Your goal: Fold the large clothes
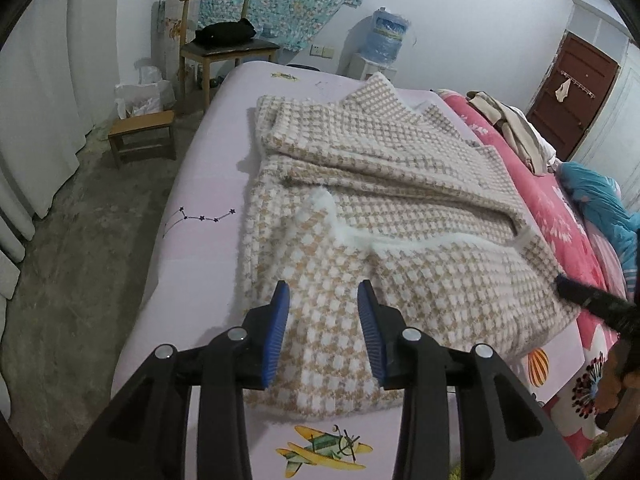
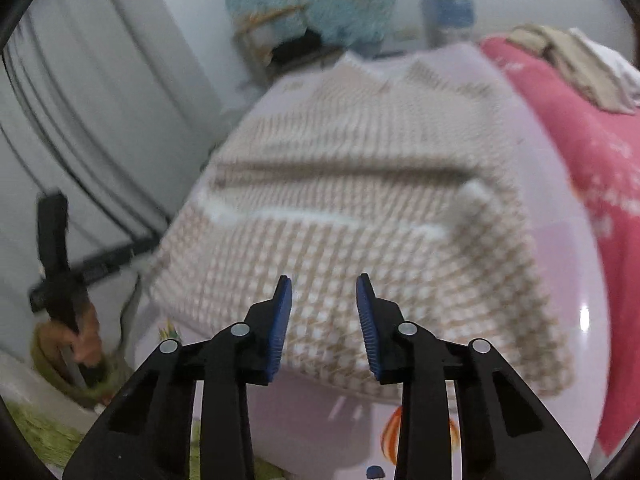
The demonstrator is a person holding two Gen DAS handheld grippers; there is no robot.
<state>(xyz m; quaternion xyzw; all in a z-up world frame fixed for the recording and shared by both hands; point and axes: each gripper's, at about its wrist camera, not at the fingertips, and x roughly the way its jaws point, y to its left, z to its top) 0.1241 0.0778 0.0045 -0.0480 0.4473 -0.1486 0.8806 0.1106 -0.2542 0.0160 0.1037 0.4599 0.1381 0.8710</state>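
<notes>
Left gripper (image 1: 323, 294): jaws parted, nothing between pads, hovering over near edge of checked coat (image 1: 380, 216). Right gripper (image 2: 324, 290): also parted, empty, above same hem. Coat lies folded on pink sheet (image 1: 200, 240) of bed.

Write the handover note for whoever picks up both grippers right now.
Left gripper: open, nothing between the fingers, hovering over the near hem of the checked coat.
Right gripper: open, empty, over the same near edge; its view is blurred.
Coat: lies on the pale pink sheet on the bed, partly folded, with an upper layer laid across the middle and a white fluffy trim showing.
Done: a first fold across the coat.
Left: probably grip the near hem with both grippers and fold it over towards the collar, then smooth it.
</notes>
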